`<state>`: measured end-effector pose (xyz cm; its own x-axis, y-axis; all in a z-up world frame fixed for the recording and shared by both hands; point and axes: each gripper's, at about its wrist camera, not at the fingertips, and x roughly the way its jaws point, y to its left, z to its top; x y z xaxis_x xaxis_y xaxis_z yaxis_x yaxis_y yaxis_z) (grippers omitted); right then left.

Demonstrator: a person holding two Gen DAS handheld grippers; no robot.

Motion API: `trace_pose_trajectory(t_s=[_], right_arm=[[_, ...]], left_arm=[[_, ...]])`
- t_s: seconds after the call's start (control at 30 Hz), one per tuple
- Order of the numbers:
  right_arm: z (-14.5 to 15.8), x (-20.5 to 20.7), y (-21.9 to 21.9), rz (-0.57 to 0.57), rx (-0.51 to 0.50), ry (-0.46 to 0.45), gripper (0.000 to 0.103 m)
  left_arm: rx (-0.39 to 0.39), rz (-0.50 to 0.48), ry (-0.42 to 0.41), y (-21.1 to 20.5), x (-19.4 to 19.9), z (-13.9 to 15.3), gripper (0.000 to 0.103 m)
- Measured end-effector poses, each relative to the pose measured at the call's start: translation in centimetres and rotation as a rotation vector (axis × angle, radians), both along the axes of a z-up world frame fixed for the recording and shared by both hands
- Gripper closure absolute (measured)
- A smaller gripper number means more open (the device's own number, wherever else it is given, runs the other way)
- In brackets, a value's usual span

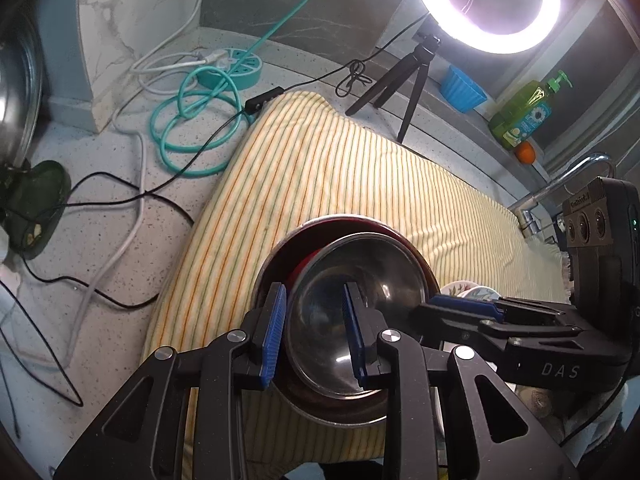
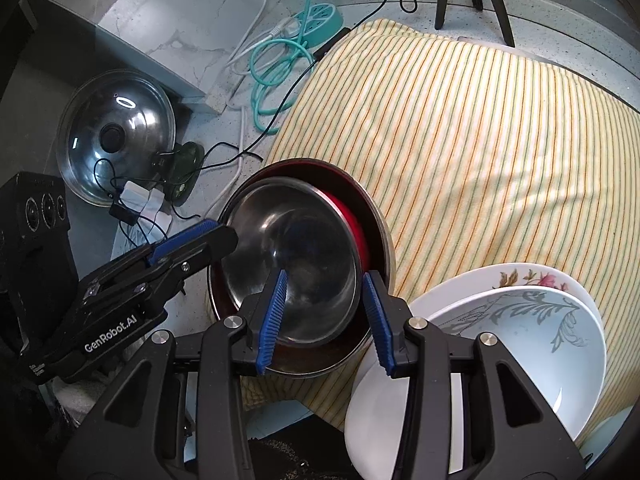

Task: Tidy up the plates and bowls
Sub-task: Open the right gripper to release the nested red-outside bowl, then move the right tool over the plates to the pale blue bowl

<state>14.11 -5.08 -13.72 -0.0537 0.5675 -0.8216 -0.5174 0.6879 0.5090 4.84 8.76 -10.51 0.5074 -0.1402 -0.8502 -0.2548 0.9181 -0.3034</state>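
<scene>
A steel bowl [image 1: 360, 296] [image 2: 288, 264] sits tilted inside a larger bowl with a red inside [image 1: 304, 256] [image 2: 360, 216] on the striped yellow cloth [image 1: 320, 168] [image 2: 480, 140]. My left gripper [image 1: 314, 336] is open, its fingers straddling the steel bowl's left rim. My right gripper [image 2: 326, 320] is open, its fingers on either side of the steel bowl's right rim. White floral bowls and plates [image 2: 520, 340] are stacked at the right, and their edge shows in the left wrist view [image 1: 472, 292].
Teal and black cables [image 1: 192, 120] and a teal power hub [image 1: 240, 64] lie left of the cloth. A glass pot lid [image 2: 116, 132] leans at the left. A ring light on a tripod [image 1: 484, 0], a blue cup [image 1: 464, 88] and a green soap bottle [image 1: 524, 108] stand behind.
</scene>
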Motion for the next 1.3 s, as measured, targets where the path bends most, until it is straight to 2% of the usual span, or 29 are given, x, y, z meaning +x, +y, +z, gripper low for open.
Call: trace_pose_trajectory(t_s=[0.37, 0.47, 0.5, 0.57, 0.63, 0.8, 0.87, 1.0, 1.13, 1.3], right_arm=[[2.7, -0.8, -2.2, -0.033, 0.087, -0.052, 0.061], [3.8, -1.2, -3.2, -0.039, 0.1, -0.087, 0.06], [4.3, -1.3, -3.6, -0.042, 0.102, -0.103, 0.058], [5.3, -1.6, -4.6, -0.054, 0.114, -0.134, 0.046], [6.1, -1.9, -5.7, -0.072, 0.124, -0.161, 0.041], [7.7, -2.2, -8.8, -0.113, 0.125, -0.213, 0.036], [8.1, -2.2, -9.9, -0.136, 0.125, -0.229, 0.029], [8.7, -1.9, -12.5, -0.18, 0.123, -0.249, 0.023], [9.0, -1.7, -14.8, -0.221, 0.114, -0.272, 0.015], [9.1, -1.9, -17.2, -0.257, 0.092, -0.292, 0.014]], left_arm=[[0.045, 0.005, -0.091, 0.3, -0.7, 3.6, 0.077], [0.07, -0.004, -0.109, -0.3, -1.2, 4.6, 0.074], [0.082, -0.013, -0.113, -0.7, -1.3, 5.0, 0.074], [0.095, -0.028, -0.124, -1.4, -1.7, 5.5, 0.074], [0.109, -0.043, -0.135, -2.2, -2.0, 6.0, 0.073], [0.131, -0.072, -0.174, -4.2, -2.6, 7.3, 0.056], [0.145, -0.079, -0.19, -5.0, -2.7, 7.9, 0.051], [0.167, -0.102, -0.216, -6.7, -2.9, 8.6, 0.037], [0.173, -0.125, -0.215, -8.0, -2.6, 8.5, 0.035], [0.164, -0.151, -0.207, -9.7, -2.3, 8.1, 0.034]])
